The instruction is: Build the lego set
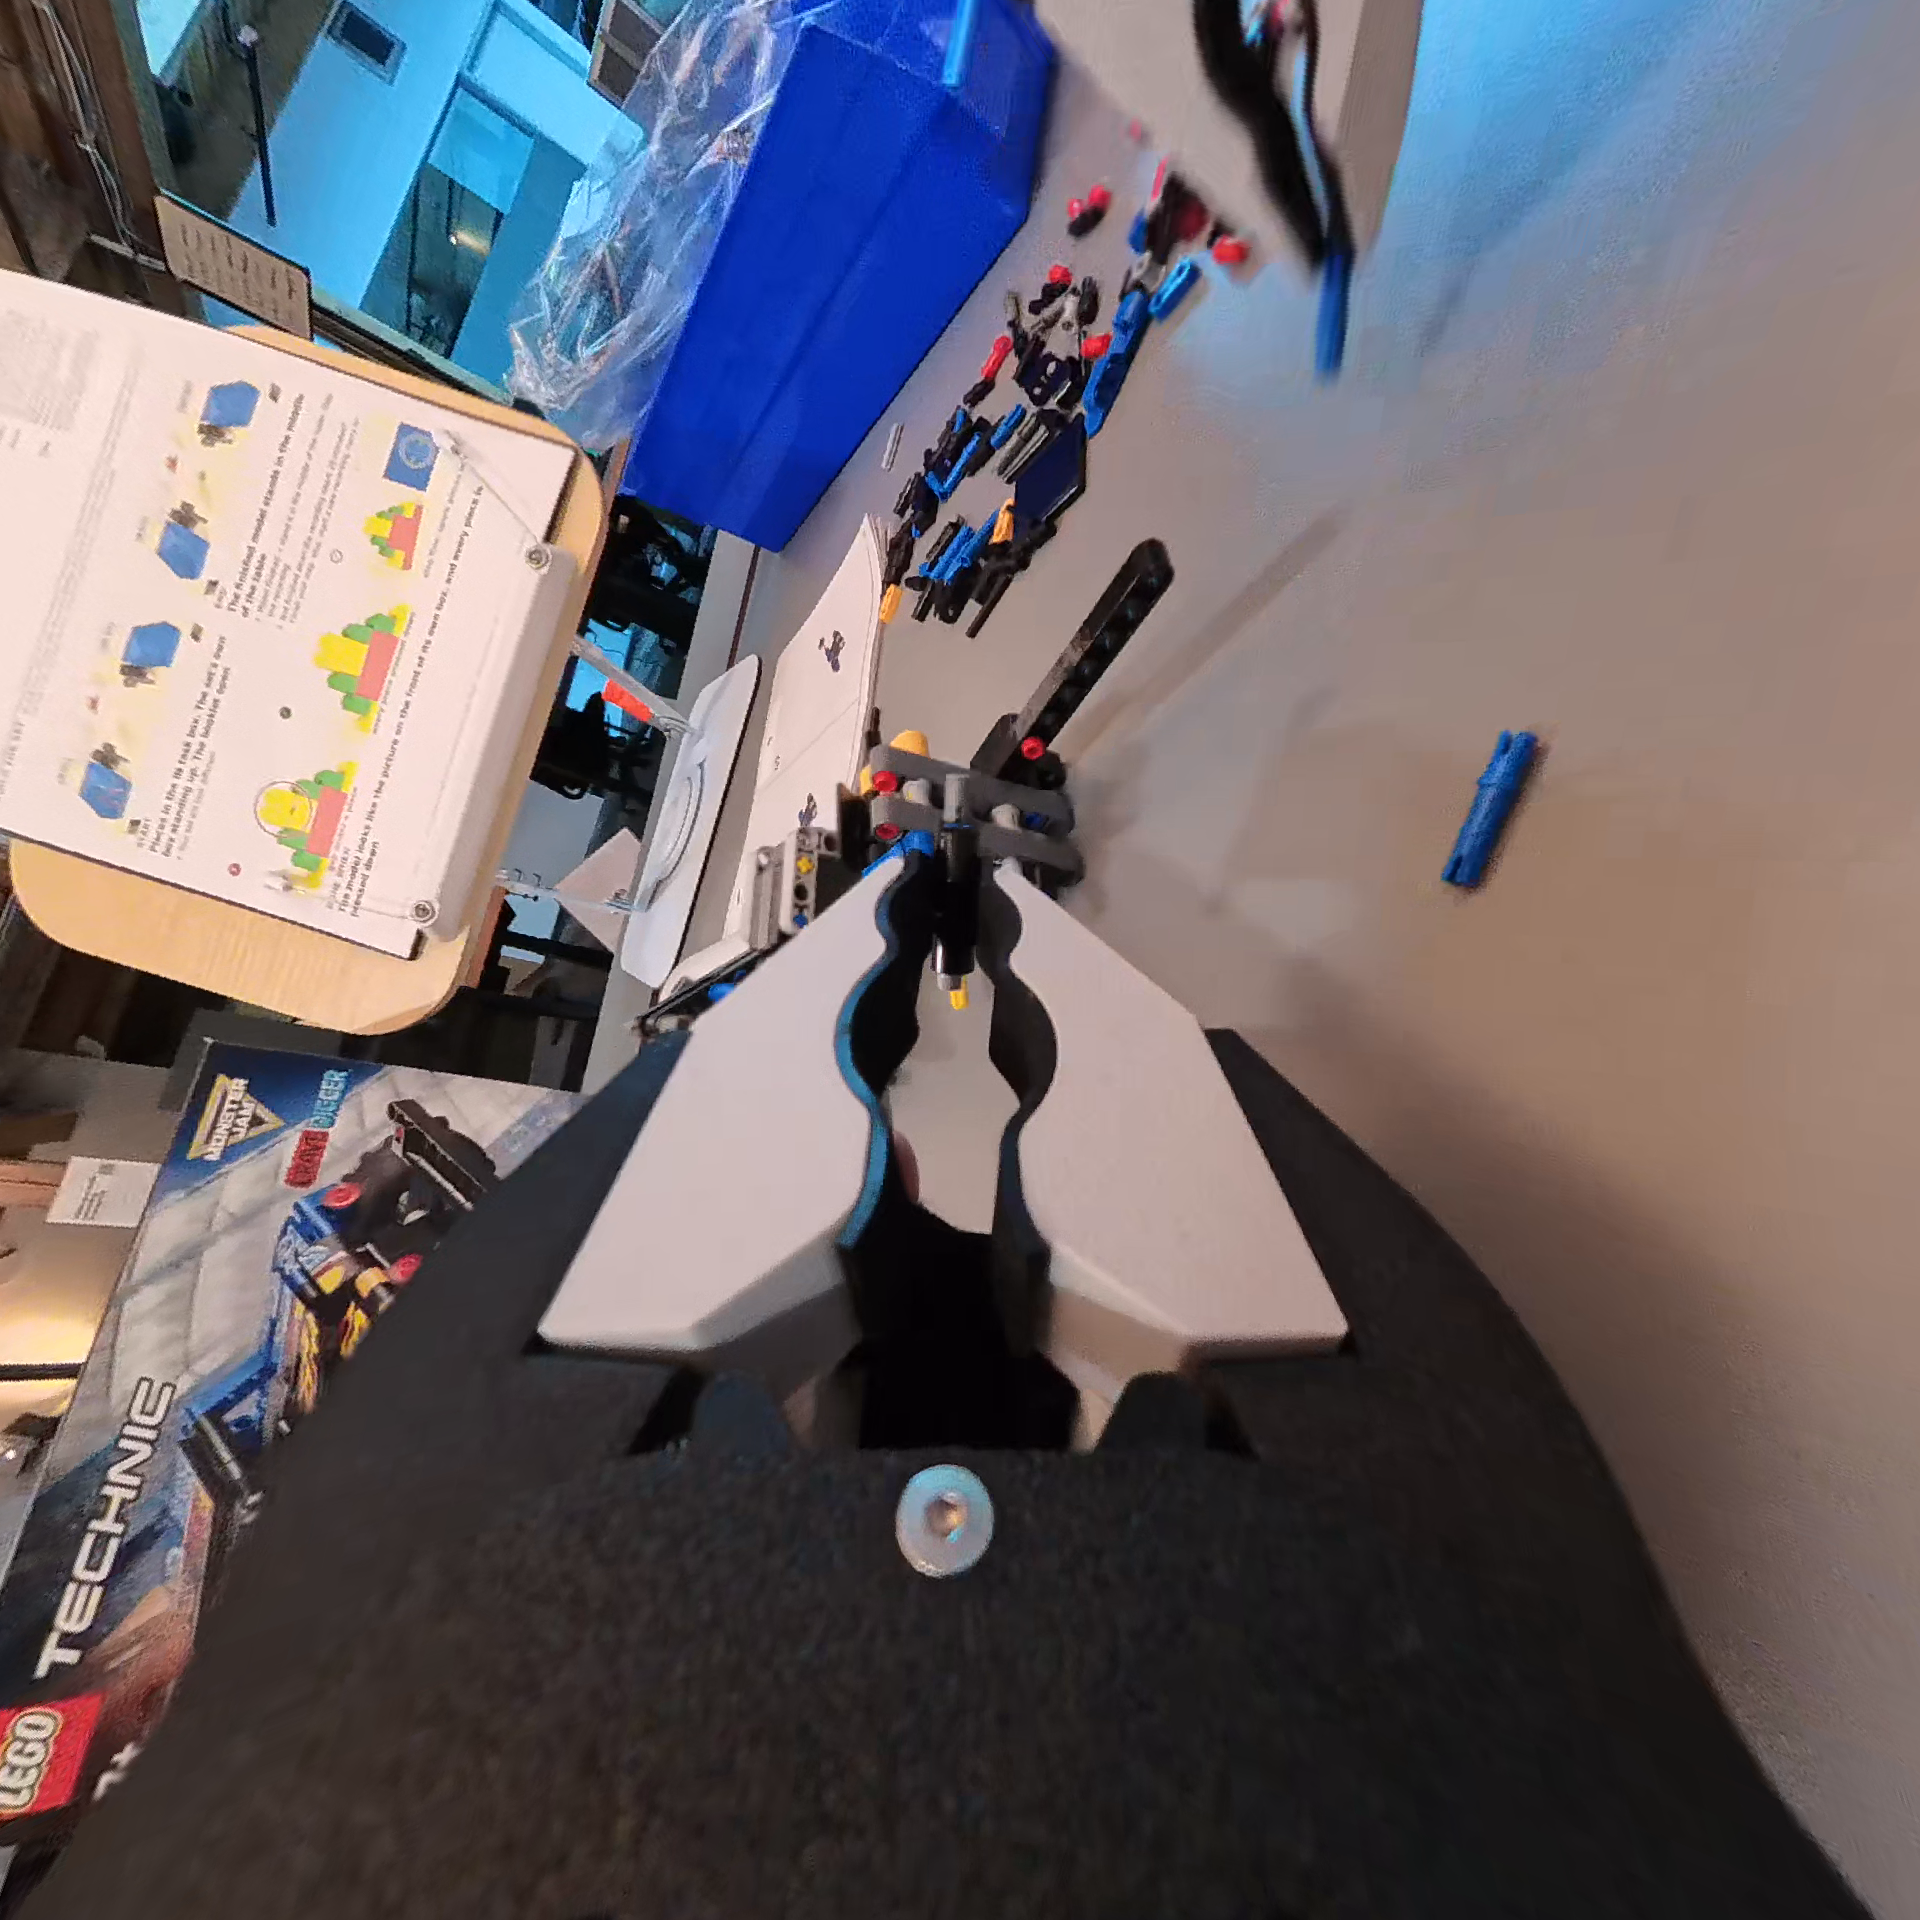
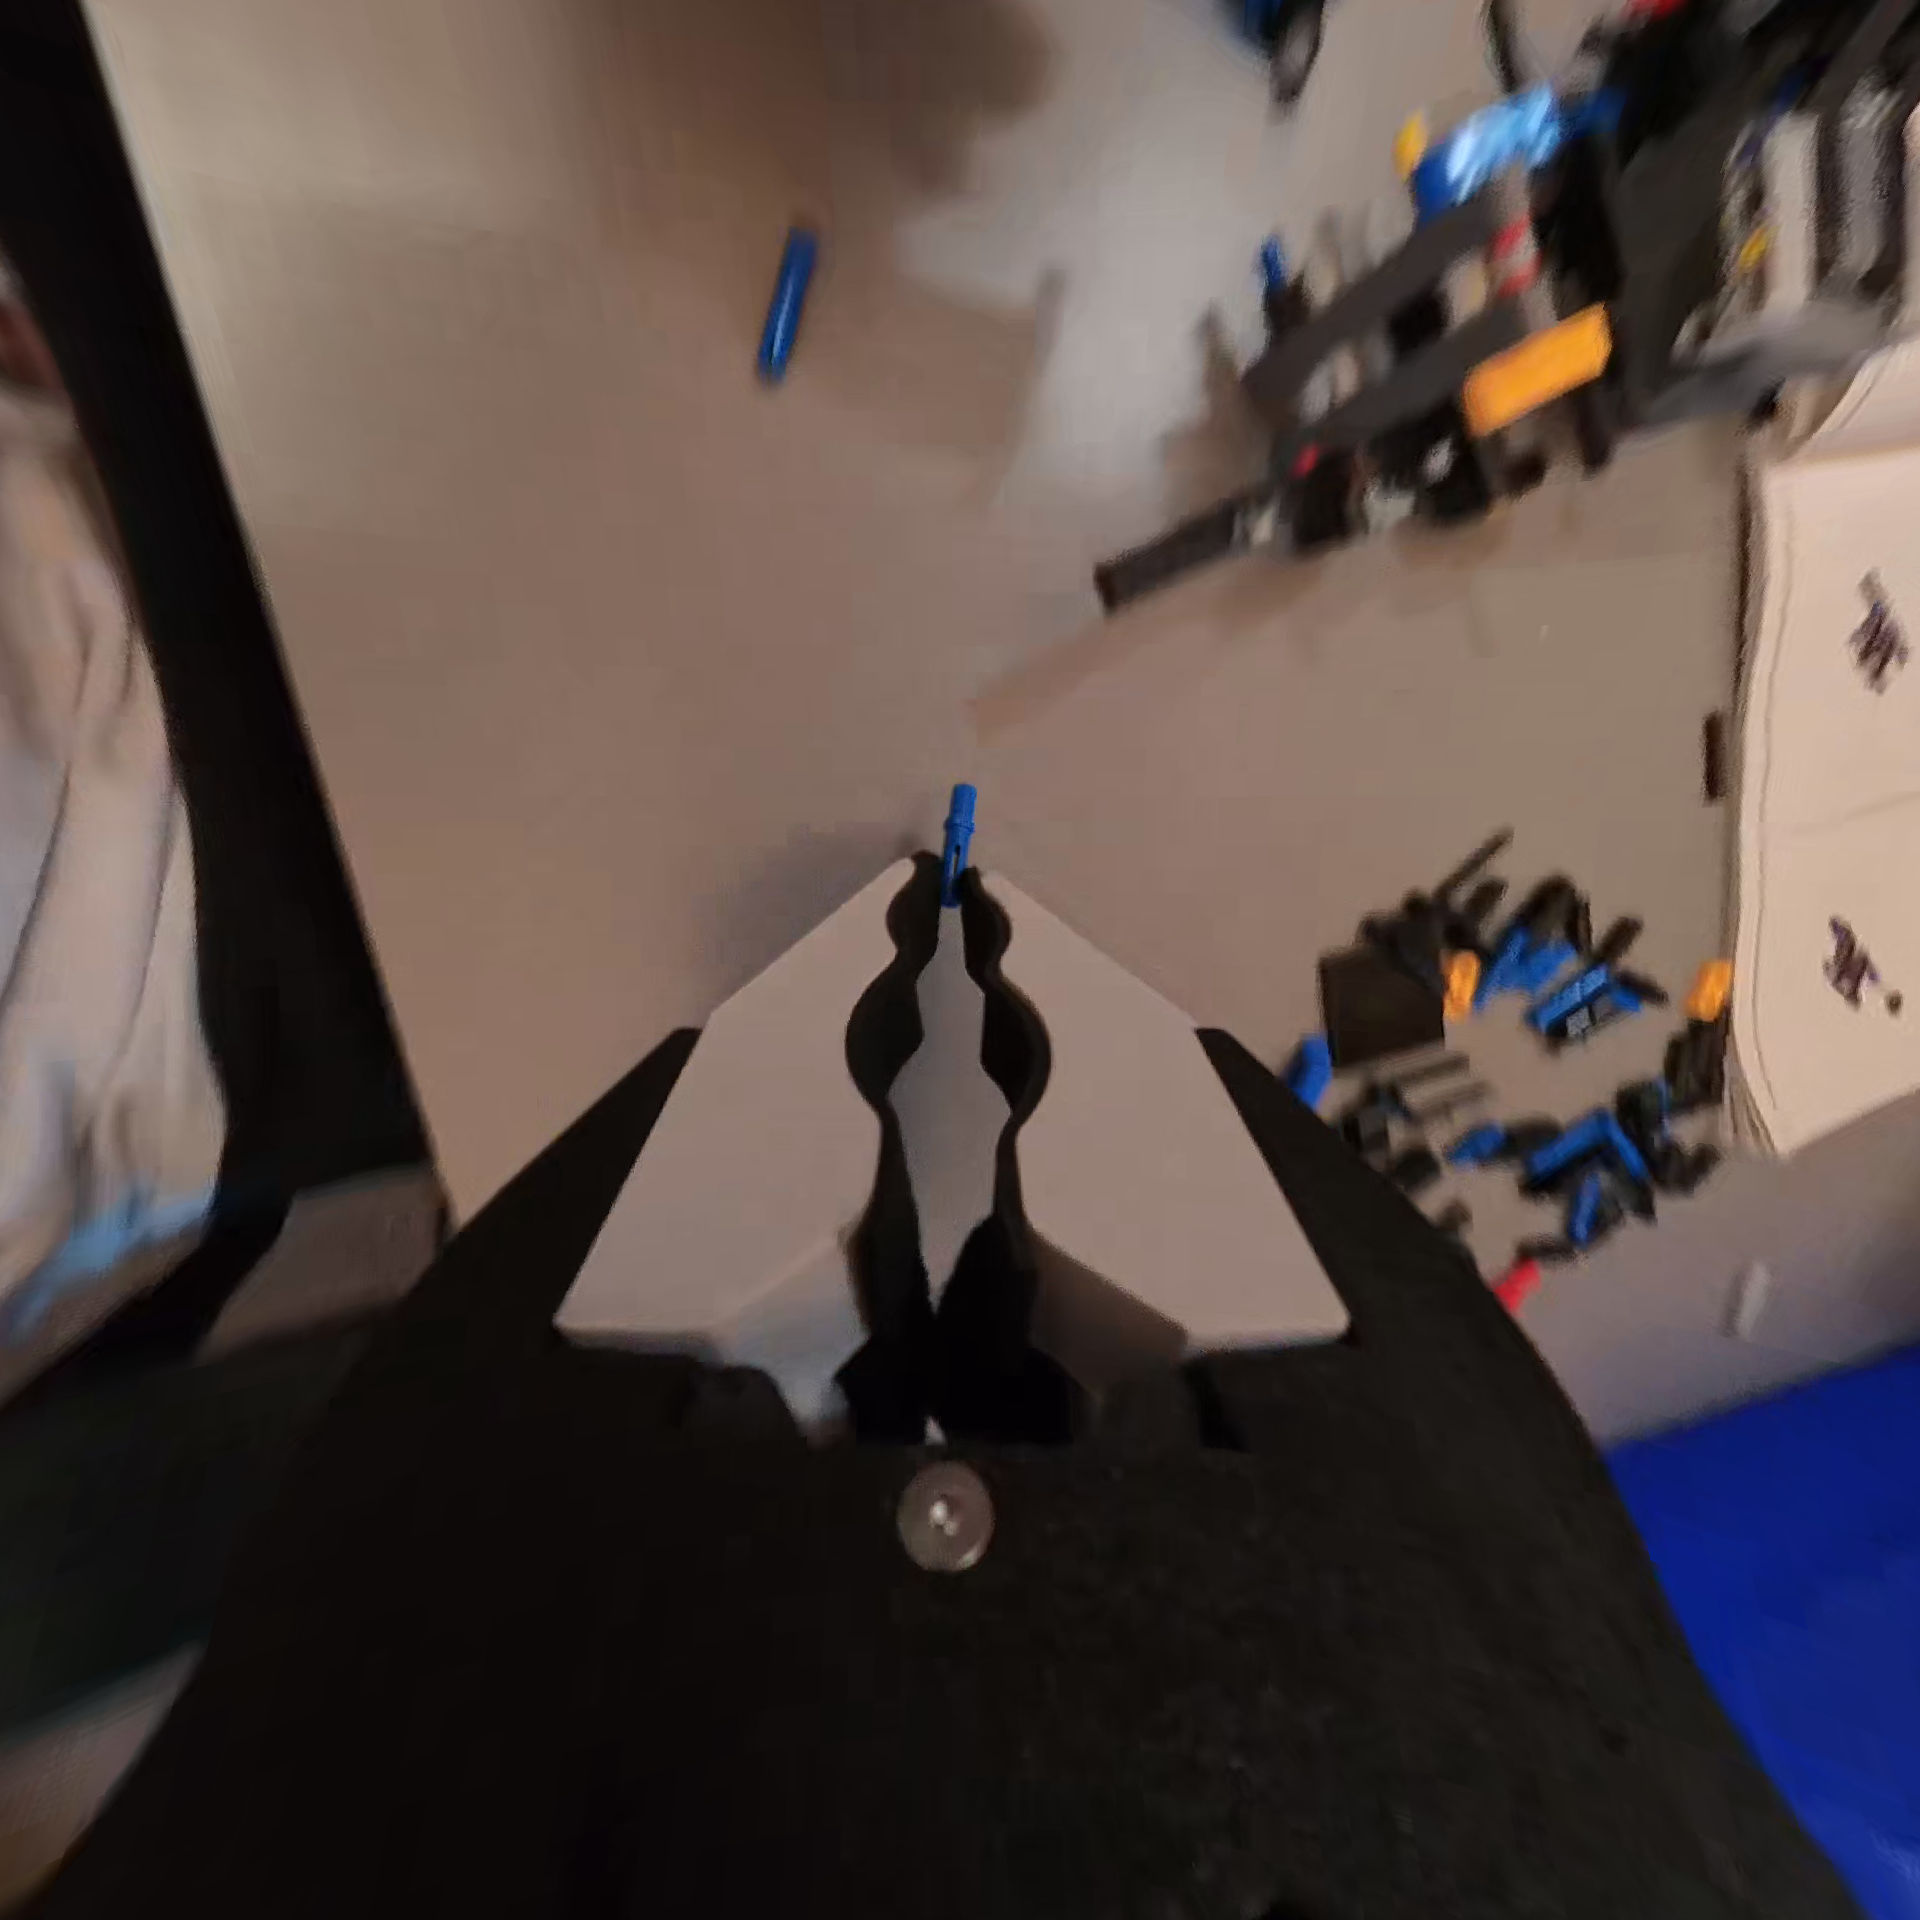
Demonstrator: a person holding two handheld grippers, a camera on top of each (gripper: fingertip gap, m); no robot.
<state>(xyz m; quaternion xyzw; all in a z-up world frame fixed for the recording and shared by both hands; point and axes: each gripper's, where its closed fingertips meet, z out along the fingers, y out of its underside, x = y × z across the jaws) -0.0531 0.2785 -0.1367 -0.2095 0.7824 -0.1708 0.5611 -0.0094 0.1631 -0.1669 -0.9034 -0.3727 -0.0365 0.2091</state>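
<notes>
The table [image 1: 1558, 1143] carries a blue bin [image 1: 831, 270], cut off at the top, with crumpled clear plastic [image 1: 644, 208] beside it; what lies inside is hidden. The loose pieces [image 2: 1538, 1081] blur together in the right wrist view. The left gripper [image 1: 951, 883] pinches the half-built model [image 1: 966, 810], whose black beam [image 1: 1091, 644] slants away up the table. The right gripper [image 2: 954, 868] is pressed together on a blue pin [image 2: 958, 831] pointing straight ahead. A second pin [image 1: 1488, 808] lies alone on the table.
</notes>
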